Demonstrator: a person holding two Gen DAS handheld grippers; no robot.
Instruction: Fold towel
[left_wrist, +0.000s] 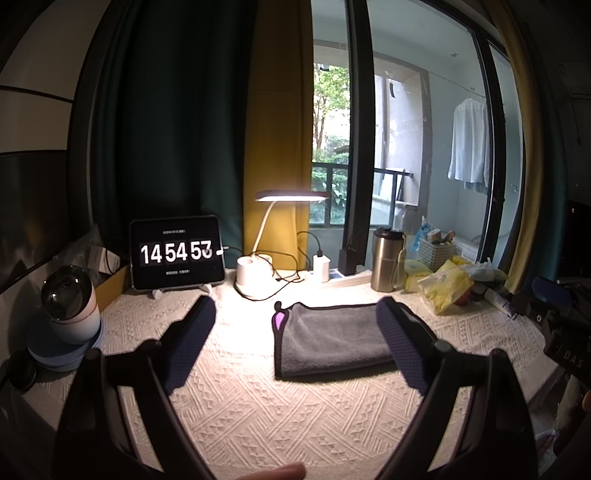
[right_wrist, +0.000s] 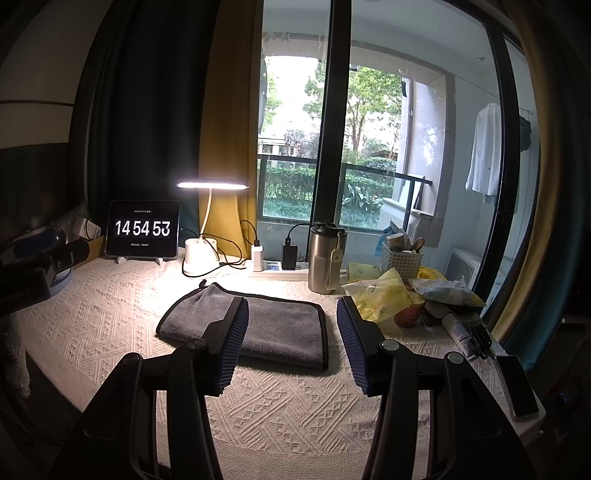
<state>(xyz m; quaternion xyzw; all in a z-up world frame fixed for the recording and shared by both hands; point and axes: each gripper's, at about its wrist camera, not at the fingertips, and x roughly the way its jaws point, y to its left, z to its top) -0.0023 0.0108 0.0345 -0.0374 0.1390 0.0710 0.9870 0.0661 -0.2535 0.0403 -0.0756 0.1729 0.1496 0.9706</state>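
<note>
Towel (left_wrist: 332, 338), grey with dark edging, lies folded flat on the counter (left_wrist: 240, 406), on its cream patterned cloth, in front of the lit desk lamp (left_wrist: 288, 197). Left gripper (left_wrist: 295, 343) hovers above the counter, its fingers (left_wrist: 192, 343) spread wide and empty. Right gripper (right_wrist: 291, 343) hovers likewise, fingers (right_wrist: 232, 347) wide apart, holding nothing. A steel tumbler (right_wrist: 327, 258) stands behind the towel, near the clock tablet (right_wrist: 142, 229).

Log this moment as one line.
towel: folded, flat on tablecloth | left gripper: open, empty | right gripper: open, empty
</note>
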